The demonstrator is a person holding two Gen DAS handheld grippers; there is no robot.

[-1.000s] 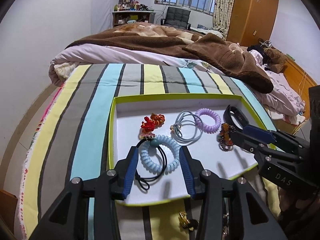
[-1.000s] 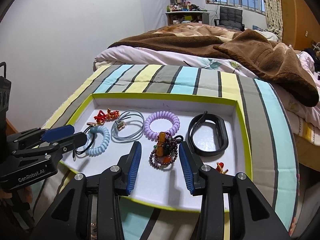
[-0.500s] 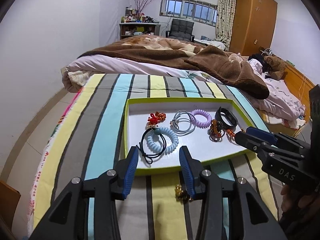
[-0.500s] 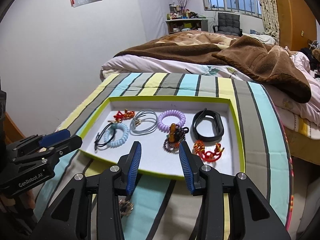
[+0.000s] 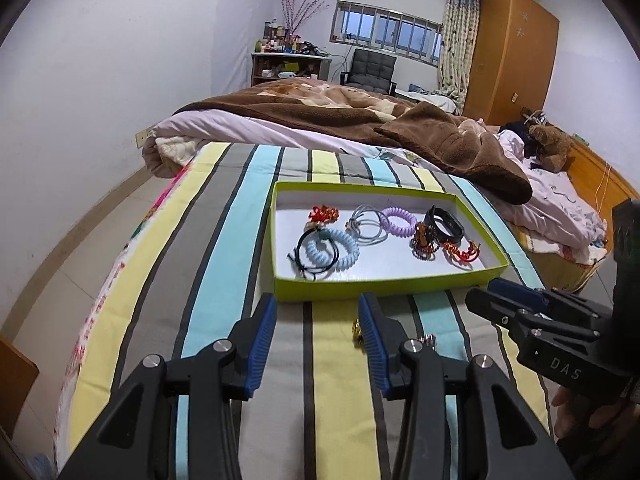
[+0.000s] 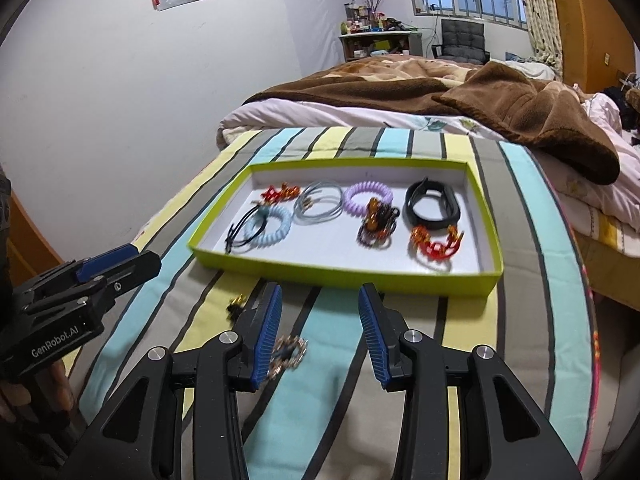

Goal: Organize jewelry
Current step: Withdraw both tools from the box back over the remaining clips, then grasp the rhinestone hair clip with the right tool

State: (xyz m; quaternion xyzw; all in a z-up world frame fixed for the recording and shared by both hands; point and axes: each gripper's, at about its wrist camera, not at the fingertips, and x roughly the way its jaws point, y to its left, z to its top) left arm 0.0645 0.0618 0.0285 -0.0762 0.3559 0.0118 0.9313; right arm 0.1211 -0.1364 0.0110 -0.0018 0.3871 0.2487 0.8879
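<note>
A green-rimmed tray (image 5: 280, 280) (image 6: 492, 272) lies on the striped bedspread. In it are a blue coil tie (image 5: 332, 250) (image 6: 268, 226), a purple coil tie (image 5: 398, 222) (image 6: 368, 196), a black band (image 5: 444, 224) (image 6: 432, 204), a bead bracelet (image 6: 374, 228) and red pieces. Two small pieces lie outside the tray on the bedspread: a gold one (image 5: 356, 332) (image 6: 236, 304) and a beaded one (image 6: 288, 352). My left gripper (image 5: 318, 316) and right gripper (image 6: 320, 308) are both open and empty, held in front of the tray's near edge.
The striped bedspread (image 5: 224, 240) covers the bed's foot. A brown blanket (image 5: 360, 128) and pink quilt lie beyond the tray. The wall is to the left; a wardrobe (image 5: 512, 60) and a desk with a chair stand at the back.
Both grippers have pulled back from over the tray to the bedspread in front of it. A red piece now lies at the tray's right end. The two small pieces outside the tray have come into view.
</note>
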